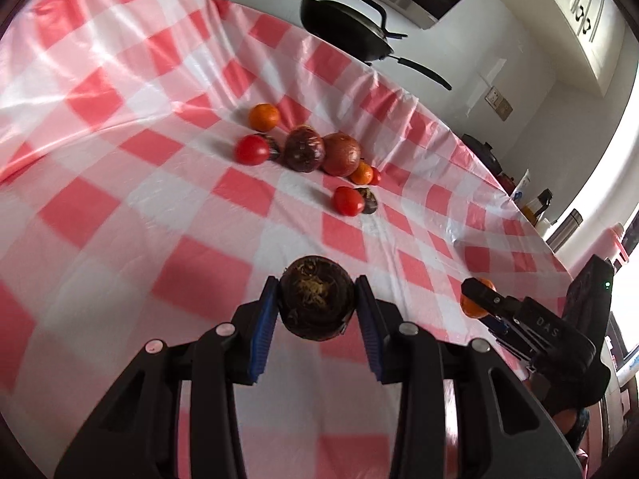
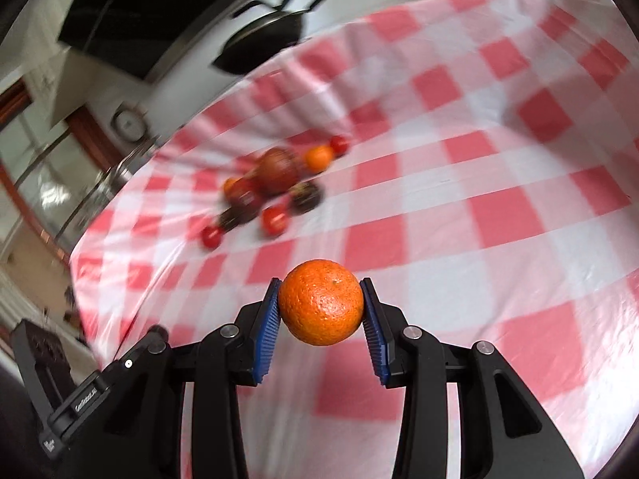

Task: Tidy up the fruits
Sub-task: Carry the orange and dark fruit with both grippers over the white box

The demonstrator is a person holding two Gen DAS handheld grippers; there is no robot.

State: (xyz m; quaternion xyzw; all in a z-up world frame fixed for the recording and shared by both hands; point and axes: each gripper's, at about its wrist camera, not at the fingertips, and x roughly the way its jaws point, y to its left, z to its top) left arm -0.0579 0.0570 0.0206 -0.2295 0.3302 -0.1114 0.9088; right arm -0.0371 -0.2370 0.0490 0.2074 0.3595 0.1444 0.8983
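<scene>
My left gripper [image 1: 317,280] is shut on a dark brown round fruit [image 1: 315,307], its blue pads [image 1: 263,331] pressing both sides above the pink checked tablecloth [image 1: 120,159]. My right gripper [image 2: 320,281] is shut on an orange [image 2: 321,307]. In the left wrist view the right gripper [image 1: 479,295] shows at the right edge with that orange [image 1: 471,308]. A cluster of fruit lies further out on the cloth: an orange [image 1: 263,116], a red tomato [image 1: 251,149], two large dark reddish fruits [image 1: 304,149], and a second tomato [image 1: 346,200]. The same cluster [image 2: 275,183] is blurred in the right wrist view.
A black wok [image 1: 347,32] with a long handle sits on the counter behind the table. Bottles and containers [image 1: 535,207] stand past the table's right edge. Broad bare cloth [image 2: 499,199] spreads to the right of the fruit cluster. The left table edge [image 2: 84,263] drops to the floor.
</scene>
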